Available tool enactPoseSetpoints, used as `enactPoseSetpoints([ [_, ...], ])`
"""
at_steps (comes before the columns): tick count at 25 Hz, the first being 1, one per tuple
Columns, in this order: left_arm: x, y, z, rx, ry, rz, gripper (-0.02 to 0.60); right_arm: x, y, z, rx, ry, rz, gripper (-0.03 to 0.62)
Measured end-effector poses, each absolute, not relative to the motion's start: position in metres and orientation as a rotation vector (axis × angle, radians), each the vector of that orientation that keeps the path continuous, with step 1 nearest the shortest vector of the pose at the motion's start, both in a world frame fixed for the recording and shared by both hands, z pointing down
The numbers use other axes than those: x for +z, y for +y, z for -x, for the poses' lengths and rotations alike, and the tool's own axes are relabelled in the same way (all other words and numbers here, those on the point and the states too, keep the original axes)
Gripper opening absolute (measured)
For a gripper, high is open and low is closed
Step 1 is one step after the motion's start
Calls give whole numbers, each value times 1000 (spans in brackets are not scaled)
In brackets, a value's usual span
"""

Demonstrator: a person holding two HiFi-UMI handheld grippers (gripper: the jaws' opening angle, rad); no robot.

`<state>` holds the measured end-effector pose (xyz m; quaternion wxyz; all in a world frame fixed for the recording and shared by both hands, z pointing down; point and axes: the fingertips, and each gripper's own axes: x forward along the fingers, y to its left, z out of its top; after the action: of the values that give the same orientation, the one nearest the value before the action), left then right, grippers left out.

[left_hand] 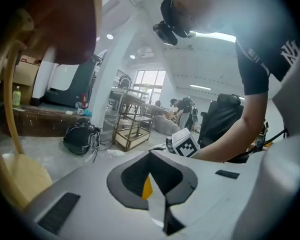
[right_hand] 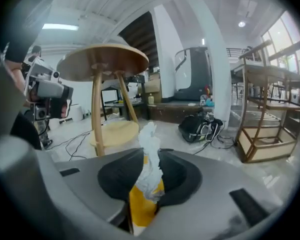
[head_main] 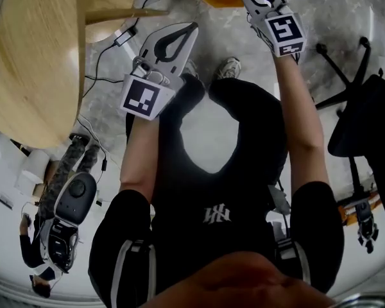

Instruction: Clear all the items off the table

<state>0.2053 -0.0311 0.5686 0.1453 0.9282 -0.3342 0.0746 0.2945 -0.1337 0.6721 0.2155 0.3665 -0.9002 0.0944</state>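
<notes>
Pinching crumpled white paper wad [right_hand: 149,134] in clamped right gripper [right_hand: 149,159], just above yellow container [right_hand: 140,209]. Left gripper [left_hand: 151,159] closed, empty, off to container's left. Centre wad over container mouth, then open jaws low.

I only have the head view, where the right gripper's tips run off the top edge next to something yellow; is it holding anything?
Observer: Yes. In the right gripper view, the right gripper is clamped on a crumpled white tissue.
Operator: Where is the yellow thing relative to that tissue?
Observer: The yellow thing shows just below the tissue, through the gap between the jaws. I cannot tell whether they touch.
Operator: Thank you. Is there anything on the floor ahead?
Observer: A black bag lies beside a wooden rack.
</notes>
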Motion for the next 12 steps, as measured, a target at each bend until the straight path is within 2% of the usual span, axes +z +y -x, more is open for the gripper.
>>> enactPoseSetpoints([
  [7, 508, 3, -187, 129, -980, -2773, 12, 630, -111, -293, 138, -2426, -1044, 98],
  [8, 507, 4, -183, 128, -986, -2776, 12, 633, -114, -291, 142, -2423, -1050, 115],
  [10, 508, 5, -177, 132, -999, -2773, 14, 640, -117, -288, 177, -2420, -1059, 222],
  [12, 507, 13, -173, 140, -998, -2767, 12, 644, -111, -287, 213, -2412, -1065, 244],
])
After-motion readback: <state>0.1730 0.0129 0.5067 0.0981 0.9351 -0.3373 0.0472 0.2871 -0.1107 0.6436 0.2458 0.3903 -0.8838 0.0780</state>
